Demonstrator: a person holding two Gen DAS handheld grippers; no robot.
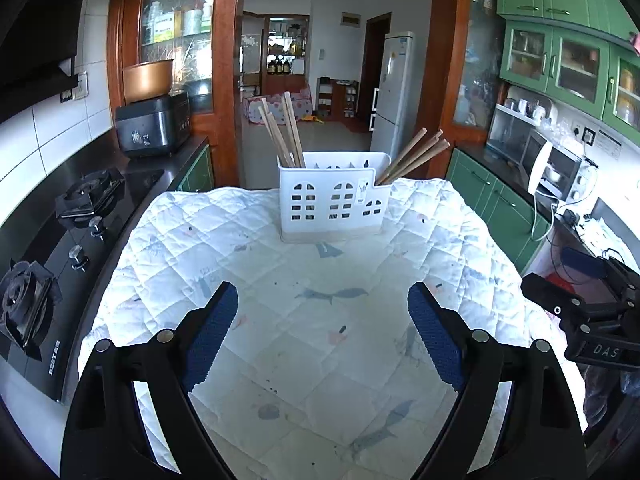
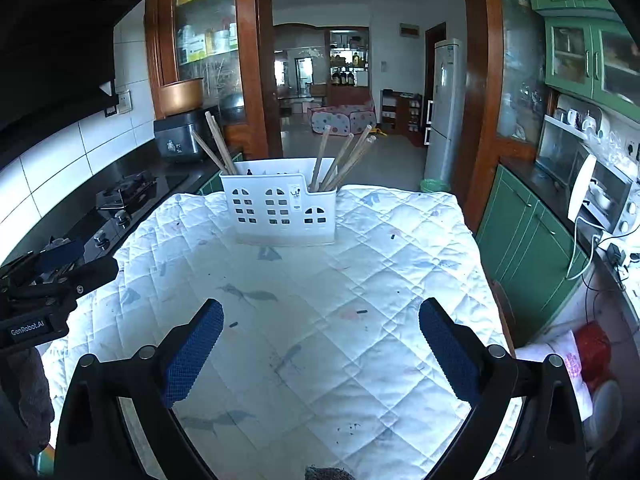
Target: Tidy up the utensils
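Observation:
A white plastic utensil holder [image 1: 334, 198] with window-shaped cut-outs stands at the far end of a quilted white cloth [image 1: 304, 312]. Several wooden chopsticks [image 1: 282, 132] lean in its left compartment and several more [image 1: 416, 156] in its right one. The holder also shows in the right wrist view [image 2: 280, 210], with chopsticks on the left [image 2: 218, 144] and on the right [image 2: 340, 160]. My left gripper [image 1: 323, 300] is open and empty above the cloth, well short of the holder. My right gripper [image 2: 321, 316] is open and empty too.
A black gas hob [image 1: 60, 248] runs along the left counter, with a rice cooker [image 1: 154, 124] behind it. Green cabinets [image 1: 496, 200] and a toaster oven [image 1: 556, 168] line the right side. The right gripper's body [image 1: 592, 312] shows at the right edge, the left one's [image 2: 44, 292] at the left.

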